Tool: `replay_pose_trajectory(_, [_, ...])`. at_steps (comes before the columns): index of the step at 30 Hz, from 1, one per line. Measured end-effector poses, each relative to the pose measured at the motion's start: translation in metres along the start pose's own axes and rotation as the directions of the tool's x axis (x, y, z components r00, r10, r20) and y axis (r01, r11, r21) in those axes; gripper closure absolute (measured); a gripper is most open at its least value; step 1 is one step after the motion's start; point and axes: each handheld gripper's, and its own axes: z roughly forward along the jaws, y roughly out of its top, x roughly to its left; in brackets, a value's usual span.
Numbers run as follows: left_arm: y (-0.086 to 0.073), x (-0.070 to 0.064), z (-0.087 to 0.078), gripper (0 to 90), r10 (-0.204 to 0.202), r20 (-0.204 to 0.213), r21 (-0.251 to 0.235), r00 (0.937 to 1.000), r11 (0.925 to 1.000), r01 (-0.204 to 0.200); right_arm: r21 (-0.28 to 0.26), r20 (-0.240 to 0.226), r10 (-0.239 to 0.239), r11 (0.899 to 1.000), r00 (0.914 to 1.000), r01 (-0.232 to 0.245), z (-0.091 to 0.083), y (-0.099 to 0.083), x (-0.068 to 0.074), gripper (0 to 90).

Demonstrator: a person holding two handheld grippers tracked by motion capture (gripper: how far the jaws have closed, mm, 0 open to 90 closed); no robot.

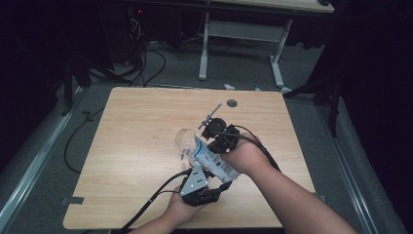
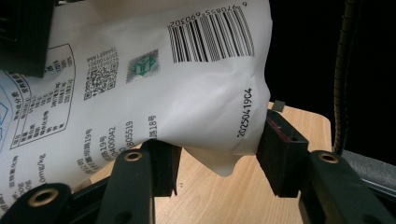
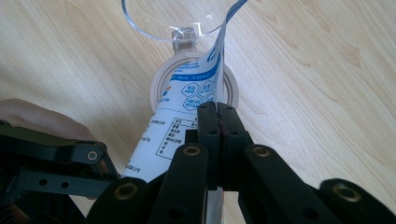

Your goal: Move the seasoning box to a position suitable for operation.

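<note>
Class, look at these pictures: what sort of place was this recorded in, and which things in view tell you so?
Probably a lab or workshop set up for recording, not a home: a bare wooden table on grey carpet, loose cables trailing on the floor behind it, and a metal-framed desk against a dark background.

Lab: floor cables [image 1: 146, 58], bare worktable [image 1: 146, 131].

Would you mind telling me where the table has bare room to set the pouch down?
The light wooden table is bare along its whole left half, across the far edge, and on the right strip. It is crowded near the middle front, where the white printed pouch, the clear plastic container and both tongs, left and right, meet.
</note>
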Motion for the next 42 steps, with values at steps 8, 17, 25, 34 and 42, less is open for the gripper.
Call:
replay_pose_trajectory(8, [0.0006, -0.0001, -0.0005, 53.6, 0.001, 0.001, -0.002, 1.0, 1.0, -0.001, 0.001, -0.001, 0.003, 1.0, 1.0, -0.003, 0.0001, 0.0002, 0.0007, 89.9])
replay_pose_trajectory(17, [0.0018, -0.0007, -0.0013, 53.7, 0.005, 0.003, -0.007, 1.0, 1.0, -0.005, 0.002, -0.002, -0.001, 1.0, 1.0, 0.001, 0.001, 0.0006, 0.0013, 89.9])
replay_pose_trajectory(25, [0.0014, -0.0009, -0.0011, 53.8, 0.009, 0.003, -0.007, 1.0, 0.9999, -0.009, 0.001, -0.003, 0.0, 1.0, 1.0, 0.0, 0.0014, 0.0004, 0.0016, 89.9])
replay_pose_trajectory(34, [0.0013, -0.0009, -0.0011, 53.9, 0.011, 0.002, -0.006, 0.9999, 0.9999, -0.011, 0.001, -0.002, -0.001, 1.0, 1.0, 0.001, 0.0016, 0.0002, 0.0017, 89.9])
replay_pose_trajectory(42, [0.0016, -0.0003, -0.0015, 54.0, 0.011, 0.002, -0.007, 0.9999, 0.9999, -0.011, 0.0, -0.003, -0.003, 1.0, 1.0, 0.003, 0.0024, 0.0004, 0.0018, 89.9])
